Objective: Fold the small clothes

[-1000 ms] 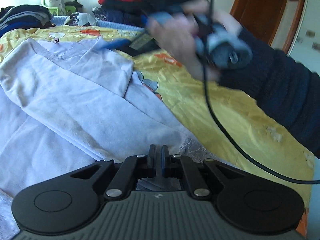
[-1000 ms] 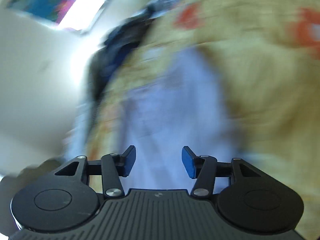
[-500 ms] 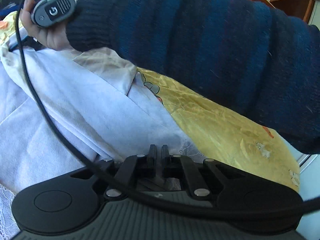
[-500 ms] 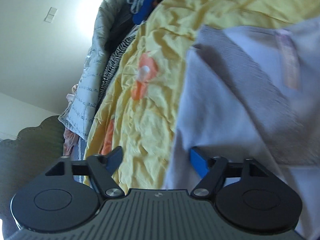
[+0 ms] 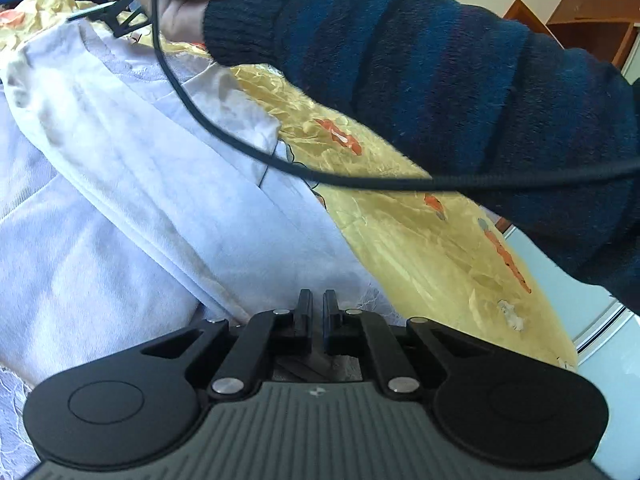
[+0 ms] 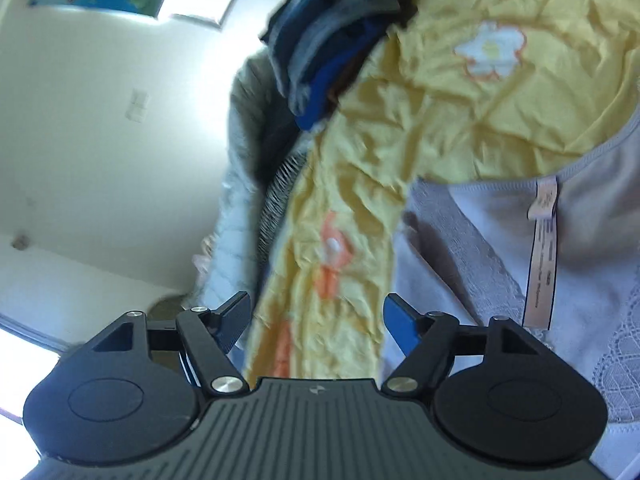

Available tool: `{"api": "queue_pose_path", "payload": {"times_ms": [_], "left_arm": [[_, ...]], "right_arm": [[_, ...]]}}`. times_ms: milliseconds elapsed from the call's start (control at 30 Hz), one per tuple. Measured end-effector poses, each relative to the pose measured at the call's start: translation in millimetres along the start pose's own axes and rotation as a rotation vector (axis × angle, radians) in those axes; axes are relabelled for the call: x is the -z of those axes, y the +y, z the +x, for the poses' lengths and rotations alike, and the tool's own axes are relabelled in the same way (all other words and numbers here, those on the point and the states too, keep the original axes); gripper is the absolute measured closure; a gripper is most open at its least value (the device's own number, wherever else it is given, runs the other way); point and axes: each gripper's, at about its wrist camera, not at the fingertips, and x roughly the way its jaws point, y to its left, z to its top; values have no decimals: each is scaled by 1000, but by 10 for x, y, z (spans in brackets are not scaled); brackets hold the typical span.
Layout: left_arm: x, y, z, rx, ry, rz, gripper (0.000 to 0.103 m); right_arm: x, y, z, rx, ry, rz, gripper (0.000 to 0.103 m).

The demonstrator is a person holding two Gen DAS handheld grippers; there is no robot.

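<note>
A pale lilac garment (image 5: 132, 184) lies spread on a yellow flowered bedspread (image 5: 420, 248). My left gripper (image 5: 317, 304) is shut, its fingers close together over the garment's lace-trimmed hem; whether cloth is pinched I cannot tell. My right gripper (image 6: 316, 316) is open over the bedspread (image 6: 460, 112), its right fingertip at the edge of the garment's neckline corner (image 6: 440, 240). A long care label (image 6: 542, 252) hangs inside the neckline. In the left wrist view the right hand and its gripper (image 5: 116, 16) reach across to the garment's far corner.
A dark-sleeved arm (image 5: 440, 80) and a black cable (image 5: 280, 164) cross over the garment. A pile of dark and grey clothes (image 6: 332, 40) lies at the head of the bed by the wall. A wooden cabinet (image 5: 592, 36) stands at the right.
My right gripper has swung from above the garment across to its far neckline corner, staying open. My left gripper has stayed shut at the hem.
</note>
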Motion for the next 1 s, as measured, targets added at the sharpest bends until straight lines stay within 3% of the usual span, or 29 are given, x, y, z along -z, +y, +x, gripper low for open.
{"api": "queue_pose_path", "payload": {"times_ms": [167,233,300,533,600,667,733,767,900,1000], "left_arm": [[2,38,-12,9,1,-16,98],[10,30,-25,11,1,-20,98],[10,30,-19,13,1,-24,98],[21,46,-60,16,0,-29,98],[7,50,-44,17,1,-31,98],[-2,69,-52,21,1,-38,98],[-8,89,-58,27,2,-47,98],[-8,101,-58,30,3,-51,98],[-8,137,-78,38,5,-63,98],[-12,161,-86,42,6,-70,98]], "right_arm": [[117,-110,524,114,68,-23,30],[130,-81,613,83,58,-50,28],[102,-93,702,98,68,-37,36],[59,-6,803,104,63,-125,40],[68,52,820,121,69,-129,35],[71,109,701,25,68,-96,43],[26,159,474,-111,31,-99,42],[-32,170,365,-119,5,-95,43],[-303,78,192,40,-19,-90,43],[-349,-44,282,111,22,-105,58]]}}
